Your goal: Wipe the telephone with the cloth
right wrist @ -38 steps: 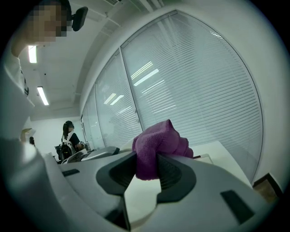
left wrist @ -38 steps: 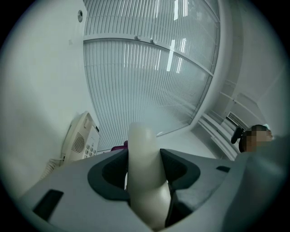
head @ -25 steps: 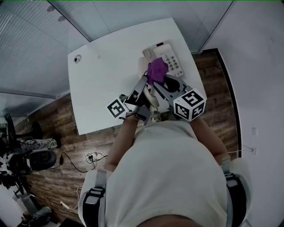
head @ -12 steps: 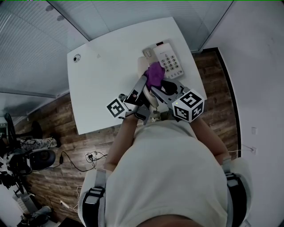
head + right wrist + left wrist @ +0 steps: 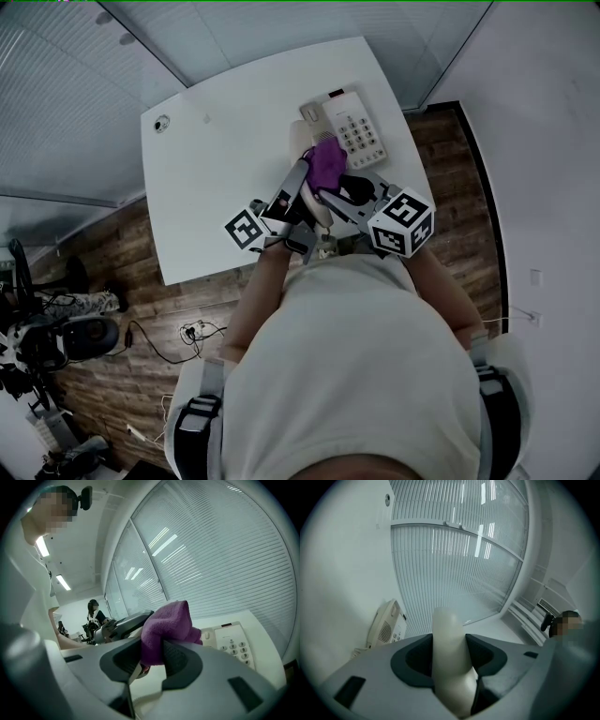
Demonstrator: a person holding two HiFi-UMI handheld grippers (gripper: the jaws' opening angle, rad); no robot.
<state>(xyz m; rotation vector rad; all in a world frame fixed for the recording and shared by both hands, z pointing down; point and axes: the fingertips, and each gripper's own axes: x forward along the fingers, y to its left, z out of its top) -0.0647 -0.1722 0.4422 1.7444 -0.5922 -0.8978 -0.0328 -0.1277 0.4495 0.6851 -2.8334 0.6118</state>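
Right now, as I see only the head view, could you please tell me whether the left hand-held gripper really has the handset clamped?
Observer: Yes. In the left gripper view the left hand-held gripper has its jaws shut on the handset, which stands up between them.
Operator: Thank you. Is the cloth gripped properly?
Observer: The right gripper view shows the right hand-held gripper shut on the cloth, which bunches up above the jaws.
Operator: Is anyone else nearby?
Observer: A person shows far in the background of the right gripper view.
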